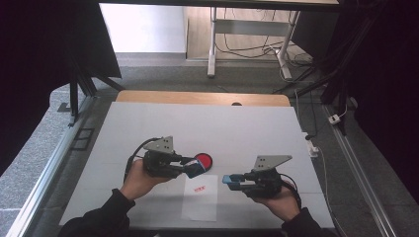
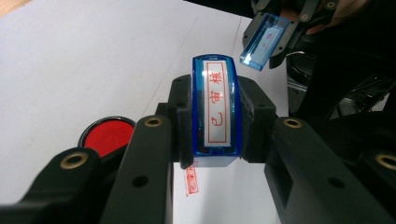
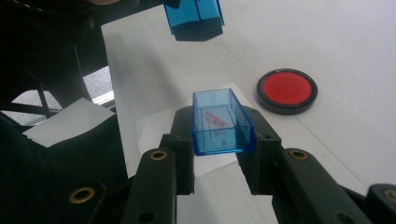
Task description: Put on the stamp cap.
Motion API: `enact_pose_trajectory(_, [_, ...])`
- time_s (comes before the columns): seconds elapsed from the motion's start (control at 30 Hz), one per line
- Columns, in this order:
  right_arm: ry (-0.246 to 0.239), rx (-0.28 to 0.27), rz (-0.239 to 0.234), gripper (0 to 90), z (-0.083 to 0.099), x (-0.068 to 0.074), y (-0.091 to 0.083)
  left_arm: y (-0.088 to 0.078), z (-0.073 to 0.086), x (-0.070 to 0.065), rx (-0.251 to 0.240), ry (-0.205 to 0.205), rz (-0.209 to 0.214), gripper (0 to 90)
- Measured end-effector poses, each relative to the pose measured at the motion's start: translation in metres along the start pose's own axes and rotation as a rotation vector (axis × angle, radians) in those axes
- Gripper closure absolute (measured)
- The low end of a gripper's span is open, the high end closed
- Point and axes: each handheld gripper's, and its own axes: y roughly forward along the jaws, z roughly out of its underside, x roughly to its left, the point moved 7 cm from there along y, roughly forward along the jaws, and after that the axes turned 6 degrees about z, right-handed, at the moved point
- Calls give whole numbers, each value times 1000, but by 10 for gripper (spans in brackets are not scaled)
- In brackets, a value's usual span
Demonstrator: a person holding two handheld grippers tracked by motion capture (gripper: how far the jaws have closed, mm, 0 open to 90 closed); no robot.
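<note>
My left claw [image 1: 190, 165] pinches the blue stamp [image 2: 215, 109] just above the stamped paper slip [image 1: 200, 197], beside the red ink pad [image 1: 203, 160], while my right claw [image 1: 231, 180] pinches its clear blue cap [image 3: 222, 122] a little apart. To cap it cleanly, I judge I should line the cap's open mouth squarely with the stamp's face and slide it straight on. The left gripper view shows the red characters on the stamp's label, which the high view leaves too small to tell.
</note>
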Motion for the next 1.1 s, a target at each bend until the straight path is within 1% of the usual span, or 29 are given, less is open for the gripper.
enact_pose_trajectory(0.17, [-11,3,-43,684,-5,2,12,0,-2,-3,-2,22,15,702])
enact_pose_trajectory(0.27, [-13,5,-80,684,-7,3,20,0,-3,-5,-3,37,23,702])
enact_pose_trajectory(0.53, [-38,-3,-156,685,-13,6,37,-1,-5,-11,-4,89,53,703])
enact_pose_trajectory(0.67, [-68,-2,-180,685,-16,8,43,0,-6,-12,-6,103,61,703])
enact_pose_trajectory(0.9, [-93,-3,-223,685,-20,13,54,0,-8,-15,-12,122,79,703])
enact_pose_trajectory(1.1, [-107,-4,-243,685,-23,17,59,2,-9,-18,-16,133,99,703])
